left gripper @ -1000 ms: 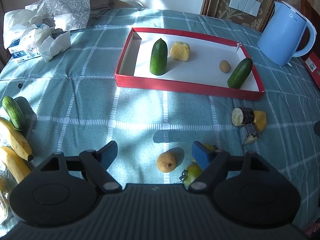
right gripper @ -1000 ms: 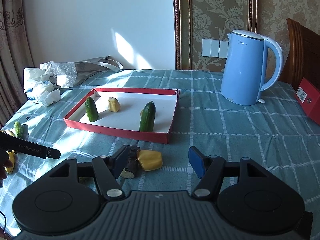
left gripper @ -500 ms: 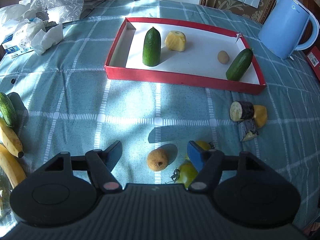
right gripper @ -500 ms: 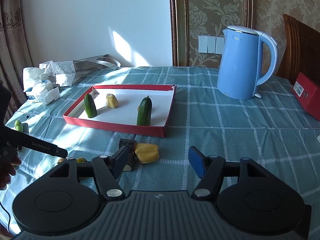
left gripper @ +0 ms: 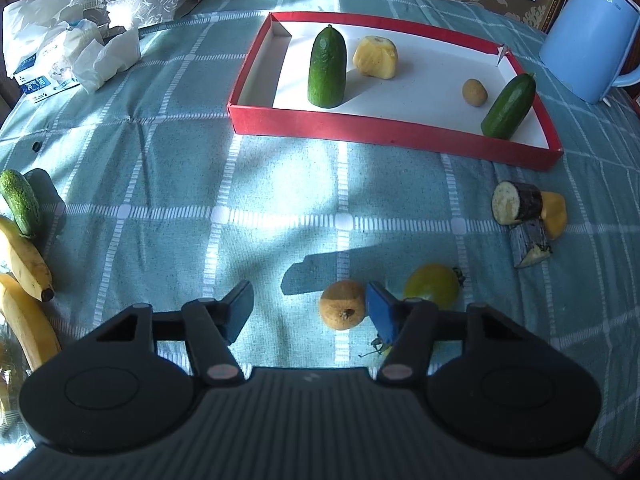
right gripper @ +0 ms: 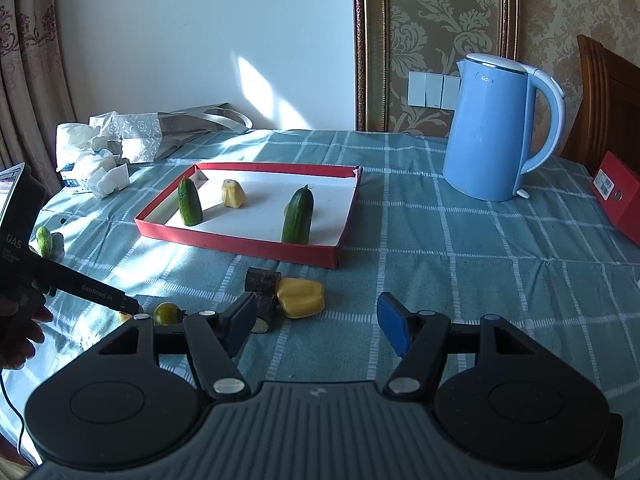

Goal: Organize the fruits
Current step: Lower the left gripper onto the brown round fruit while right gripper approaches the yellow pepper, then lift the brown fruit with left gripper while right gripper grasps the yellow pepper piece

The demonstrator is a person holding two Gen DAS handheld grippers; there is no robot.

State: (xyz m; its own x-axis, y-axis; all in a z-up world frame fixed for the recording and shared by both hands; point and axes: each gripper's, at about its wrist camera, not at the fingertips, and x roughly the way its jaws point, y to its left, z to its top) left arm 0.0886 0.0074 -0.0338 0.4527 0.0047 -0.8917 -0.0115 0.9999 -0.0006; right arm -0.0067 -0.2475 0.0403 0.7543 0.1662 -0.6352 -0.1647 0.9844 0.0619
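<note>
A small brown round fruit [left gripper: 343, 309] lies on the teal checked cloth between the jaws of my left gripper [left gripper: 310, 314]. The jaws are closing; the right blue pad [left gripper: 380, 316] is at the fruit's side and the left pad [left gripper: 240, 312] is still well apart from it. A yellow-green tomato [left gripper: 431, 285] sits just right of that finger. The red tray [left gripper: 384, 134] holds two upright cucumbers [left gripper: 327, 67], a peeled yellow fruit [left gripper: 376, 58] and another small brown fruit [left gripper: 474, 92]. My right gripper [right gripper: 319, 324] hangs open over the cloth with nothing in it, near a yellow pepper [right gripper: 300, 298] and eggplant pieces [right gripper: 262, 280].
Bananas [left gripper: 24, 260] and a small cucumber [left gripper: 20, 202] lie at the left edge. Tissues and a bag [left gripper: 80, 52] are at the far left. A blue kettle [right gripper: 492, 132] stands beyond the tray's right end, with a red box [right gripper: 616, 200] to its right.
The left gripper's jaws have narrowed and it has tipped down over the brown fruit, which now lies against the right pad. The right gripper's opening is unchanged.
</note>
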